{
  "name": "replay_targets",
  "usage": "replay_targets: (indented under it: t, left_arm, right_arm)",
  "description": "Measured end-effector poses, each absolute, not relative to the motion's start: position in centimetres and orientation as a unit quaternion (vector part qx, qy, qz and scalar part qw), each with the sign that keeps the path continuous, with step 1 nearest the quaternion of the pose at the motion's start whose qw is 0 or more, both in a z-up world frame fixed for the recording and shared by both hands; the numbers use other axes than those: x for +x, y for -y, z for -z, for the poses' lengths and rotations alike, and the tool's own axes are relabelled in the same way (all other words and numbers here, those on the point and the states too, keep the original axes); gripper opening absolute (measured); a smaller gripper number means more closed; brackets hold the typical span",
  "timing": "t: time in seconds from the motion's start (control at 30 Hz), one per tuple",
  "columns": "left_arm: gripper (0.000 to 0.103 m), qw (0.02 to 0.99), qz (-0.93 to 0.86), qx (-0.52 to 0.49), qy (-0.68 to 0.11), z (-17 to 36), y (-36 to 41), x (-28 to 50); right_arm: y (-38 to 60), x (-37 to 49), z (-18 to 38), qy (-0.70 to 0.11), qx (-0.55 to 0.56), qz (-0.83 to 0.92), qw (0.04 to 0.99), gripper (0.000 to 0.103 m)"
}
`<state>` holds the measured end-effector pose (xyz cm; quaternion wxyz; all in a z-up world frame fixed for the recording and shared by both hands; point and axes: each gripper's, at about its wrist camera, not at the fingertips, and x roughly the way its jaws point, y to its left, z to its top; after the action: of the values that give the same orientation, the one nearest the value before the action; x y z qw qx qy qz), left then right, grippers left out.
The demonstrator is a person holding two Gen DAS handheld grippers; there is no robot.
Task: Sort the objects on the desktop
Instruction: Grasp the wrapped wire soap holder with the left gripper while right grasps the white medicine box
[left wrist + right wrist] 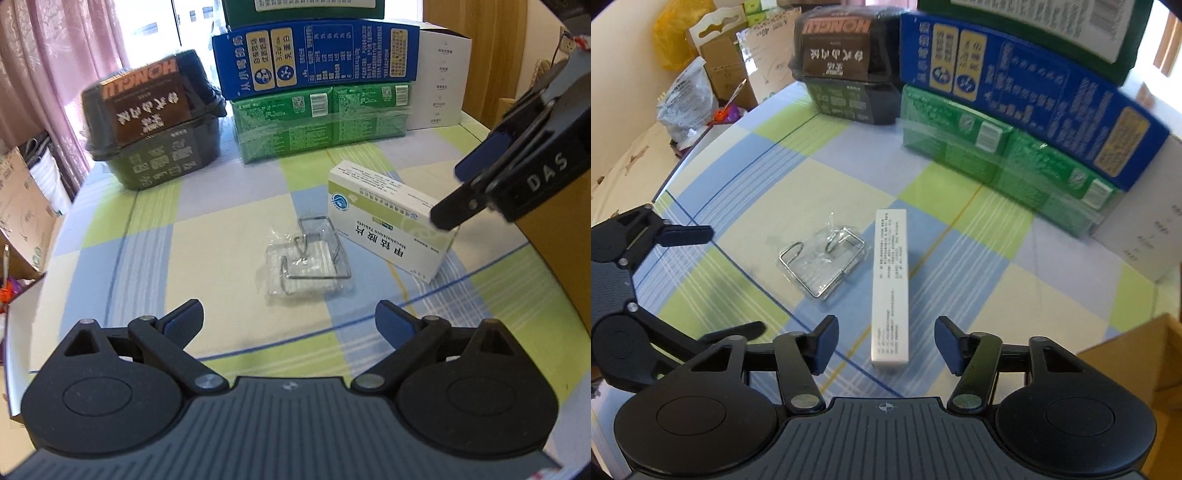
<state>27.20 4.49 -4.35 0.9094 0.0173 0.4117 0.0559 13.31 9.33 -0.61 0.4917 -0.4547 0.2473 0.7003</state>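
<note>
A white and green medicine box (388, 218) lies on the checked tablecloth; in the right wrist view it (891, 280) lies lengthwise just ahead of my right gripper (886, 345), which is open and empty, its near end between the fingertips. A wire rack in a clear plastic bag (309, 255) lies left of the box, also in the right wrist view (822, 260). My left gripper (290, 325) is open and empty, just short of the bag. The right gripper (458, 192) shows from the side over the box's right end.
At the back stand a dark food container (155, 118), green packs (321, 122) under a blue carton (317, 55), and a white box (439, 81). A cardboard box (1137, 354) sits at the right. Bags and boxes (687, 99) lie beyond the table's left edge.
</note>
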Motion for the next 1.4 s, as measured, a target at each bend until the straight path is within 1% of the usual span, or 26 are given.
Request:
replay_targets:
  t: [0.1,0.17,0.3,0.33,0.37,0.5,0.57,0.7,0.77,0.9,0.97,1.03,1.27,1.4]
  left_arm:
    - [0.094,0.908,-0.055,0.021,-0.414,5.2,-4.5,28.1]
    - [0.093,0.91,-0.054,0.023,-0.411,5.8,-4.6,28.5]
    - [0.093,0.914,-0.053,0.009,-0.403,6.8,-4.9,29.1]
    - [0.091,0.914,-0.053,0.007,-0.402,7.0,-4.9,29.3]
    - [0.089,0.915,-0.053,0.007,-0.401,7.2,-4.9,29.5]
    - [0.086,0.917,-0.053,0.0,-0.396,7.9,-4.7,30.2]
    - [0.083,0.917,-0.054,-0.011,-0.395,8.2,-4.6,30.6]
    - [0.079,0.916,-0.066,-0.015,-0.394,8.5,-4.2,31.6]
    - [0.074,0.915,-0.076,-0.014,-0.397,8.7,-4.1,32.0]
    - [0.066,0.911,-0.087,-0.012,-0.404,9.1,-4.1,32.5]
    - [0.054,0.909,-0.083,-0.01,-0.409,9.2,-4.0,32.5]
    - [0.051,0.907,-0.081,-0.001,-0.412,9.0,-3.7,32.1]
    - [0.05,0.901,-0.054,-0.001,-0.431,8.2,-3.0,28.6]
    - [0.049,0.895,-0.038,-0.003,-0.445,7.7,-1.9,25.6]
  right_arm:
    - [-10.3,13.1,1.5,-0.252,-0.457,-0.699,0.489,0.047]
    - [-11.0,13.1,2.0,-0.256,-0.459,-0.695,0.49,0.04]
    - [-11.9,13.4,3.1,-0.267,-0.463,-0.689,0.49,0.031]
    - [-12.0,13.5,3.3,-0.268,-0.464,-0.688,0.49,0.025]
    - [-12.1,13.7,3.3,-0.269,-0.462,-0.688,0.491,0.022]
    - [-11.8,14.1,3.2,-0.263,-0.461,-0.684,0.5,0.021]
    - [-11.7,14.2,3.2,-0.263,-0.461,-0.683,0.502,0.021]
    - [-11.5,14.6,3.1,-0.267,-0.456,-0.682,0.506,0.021]
    - [-11.5,14.8,3.2,-0.269,-0.453,-0.682,0.507,0.021]
    - [-11.2,14.9,3.2,-0.271,-0.45,-0.681,0.511,0.021]
    - [-11.0,14.8,3.2,-0.272,-0.451,-0.679,0.512,0.021]
    - [-10.5,14.8,3.1,-0.275,-0.452,-0.677,0.512,0.021]
    - [-7.2,14.4,2.2,-0.286,-0.449,-0.674,0.513,0.021]
    - [-3.8,13.2,2.4,-0.287,-0.465,-0.669,0.504,0.021]
